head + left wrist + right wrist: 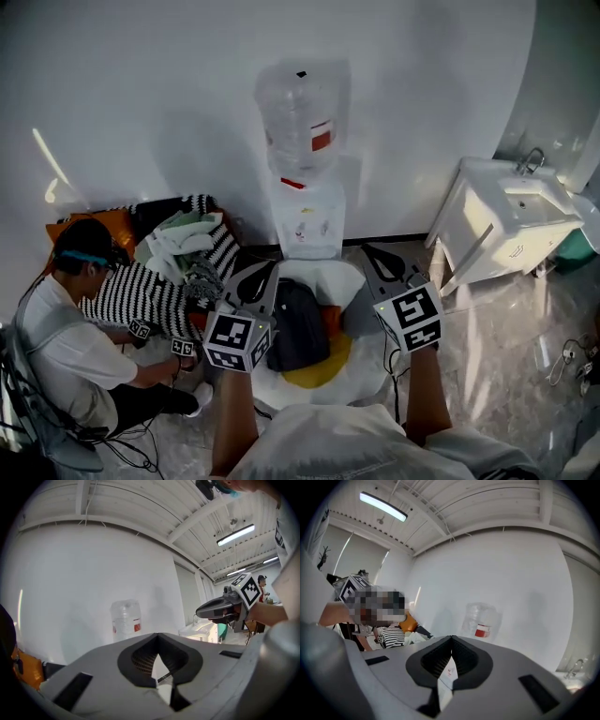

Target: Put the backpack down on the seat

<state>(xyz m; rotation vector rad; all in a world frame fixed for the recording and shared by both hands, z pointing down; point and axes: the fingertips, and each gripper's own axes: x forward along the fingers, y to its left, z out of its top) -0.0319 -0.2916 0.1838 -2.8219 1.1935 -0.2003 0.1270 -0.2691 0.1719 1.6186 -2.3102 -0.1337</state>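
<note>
- Backpack (298,326) lies dark and slumped on the seat (328,373). It rests on the white and yellow surface directly in front of you, below the water dispenser (307,211).
- Your left gripper (266,272) has its jaws pressed together with nothing between them. It sits just beside the Backpack's left edge, and the head view does not show whether it touches the fabric.
- Your right gripper (375,253) is likewise closed up and empty, off to the Backpack's right and apart from it.
- Both gripper views look past the closed jaws up at the white wall and ceiling, not at the bag. Neither tool has hold of a strap or handle.
- Judged from this, the putting-down looks done: the bag bears on the seat and no tool is carrying it.
- What may be left for you is small. Check that the bag sits stable and will not slide off the front, then draw both grippers clear.
</note>
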